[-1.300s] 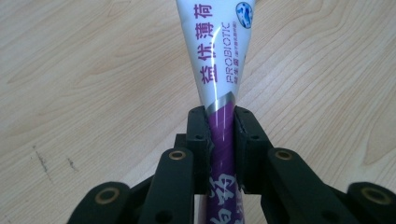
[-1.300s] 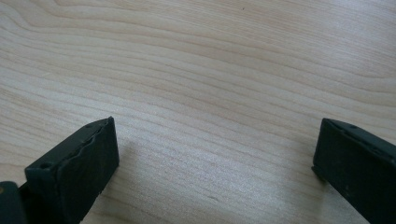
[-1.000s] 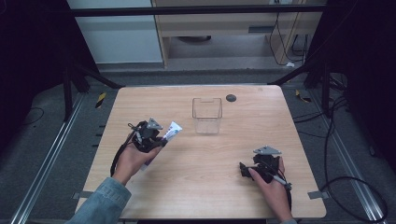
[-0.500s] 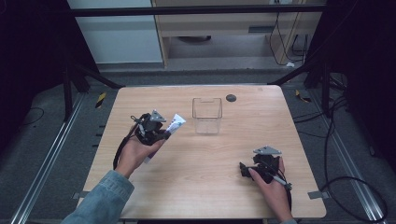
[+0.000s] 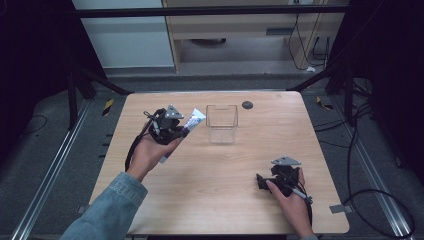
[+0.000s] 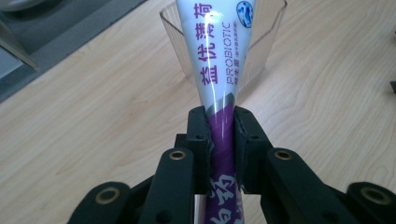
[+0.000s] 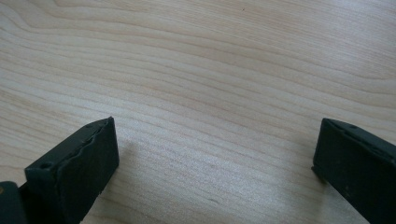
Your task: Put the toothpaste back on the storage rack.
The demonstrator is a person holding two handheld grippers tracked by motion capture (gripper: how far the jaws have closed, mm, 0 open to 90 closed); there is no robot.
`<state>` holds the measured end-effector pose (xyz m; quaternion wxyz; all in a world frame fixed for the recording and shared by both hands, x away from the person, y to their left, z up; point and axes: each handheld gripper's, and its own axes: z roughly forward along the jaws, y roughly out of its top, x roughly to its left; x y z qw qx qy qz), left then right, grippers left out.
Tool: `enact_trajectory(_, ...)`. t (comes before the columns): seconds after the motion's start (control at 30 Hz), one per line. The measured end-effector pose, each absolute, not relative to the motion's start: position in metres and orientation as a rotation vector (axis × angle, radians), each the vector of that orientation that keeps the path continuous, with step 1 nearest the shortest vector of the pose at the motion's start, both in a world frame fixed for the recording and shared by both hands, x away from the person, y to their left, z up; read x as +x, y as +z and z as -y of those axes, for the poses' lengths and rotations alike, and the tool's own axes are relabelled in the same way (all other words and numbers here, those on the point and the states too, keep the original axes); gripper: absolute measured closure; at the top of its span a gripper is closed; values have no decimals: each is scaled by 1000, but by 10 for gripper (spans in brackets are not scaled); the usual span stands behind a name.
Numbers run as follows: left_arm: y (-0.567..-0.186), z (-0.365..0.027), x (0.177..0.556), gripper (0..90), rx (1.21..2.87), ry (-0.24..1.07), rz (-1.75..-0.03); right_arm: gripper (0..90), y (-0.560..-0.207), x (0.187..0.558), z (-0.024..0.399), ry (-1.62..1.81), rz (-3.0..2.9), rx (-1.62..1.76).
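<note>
The toothpaste tube carries the Latin word "PROBIOTIC" in purple along its white part, beside a line of purple Chinese characters, and a small round blue badge sits near its far end; more white characters show on the purple stretch that runs down between the jaws. The left claw is clenched on this tube, its pads pressing both sides of the purple part, with the white end reaching out ahead of it. Just beyond the tube's tip stands a clear plastic box, empty and upright on the wooden surface, and past the box lies a small dark round disc. Nothing lies between the tube and the box. Compared with a second ago, the left claw has risen with the tube and come nearer the box. The right claw rests well apart on the surface, its jaws spread wide with bare wood between them, where it was before
</note>
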<state>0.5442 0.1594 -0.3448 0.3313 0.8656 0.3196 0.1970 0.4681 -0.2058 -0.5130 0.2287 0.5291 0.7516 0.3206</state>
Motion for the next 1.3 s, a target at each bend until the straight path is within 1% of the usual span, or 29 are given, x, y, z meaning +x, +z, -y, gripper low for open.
enact_trajectory(0.23, -327, -151, 553, 780, 2245, 531, -818, 3, -513, 468, 206, 883, -2069, 1457)
enact_trajectory(0.43, -314, -133, 566, 780, 2240, 563, -800, 3, -513, 469, 206, 883, -2068, 1457)
enact_trajectory(0.53, -312, -123, 578, 780, 2242, 556, -802, 3, -513, 469, 206, 885, -2067, 1458)
enact_trajectory(0.83, -300, -109, 591, 780, 2227, 561, -782, 3, -513, 469, 206, 885, -2067, 1459)
enact_trajectory(0.87, -297, -107, 594, 780, 2209, 544, -792, 3, -513, 469, 206, 884, -2068, 1458)
enact_trajectory(0.93, -294, -105, 595, 781, 2171, 493, -805, 3, -513, 469, 206, 884, -2067, 1458)
enact_trajectory(1.0, -289, -98, 591, 780, 2181, 533, -777, 3, -513, 469, 206, 884, -2068, 1458)
enact_trajectory(1.17, -283, -89, 590, 780, 2174, 545, -756, 3, -513, 469, 206, 881, -2069, 1457)
enact_trajectory(1.3, -280, -84, 597, 780, 2179, 550, -753, 3, -513, 469, 206, 879, -2069, 1457)
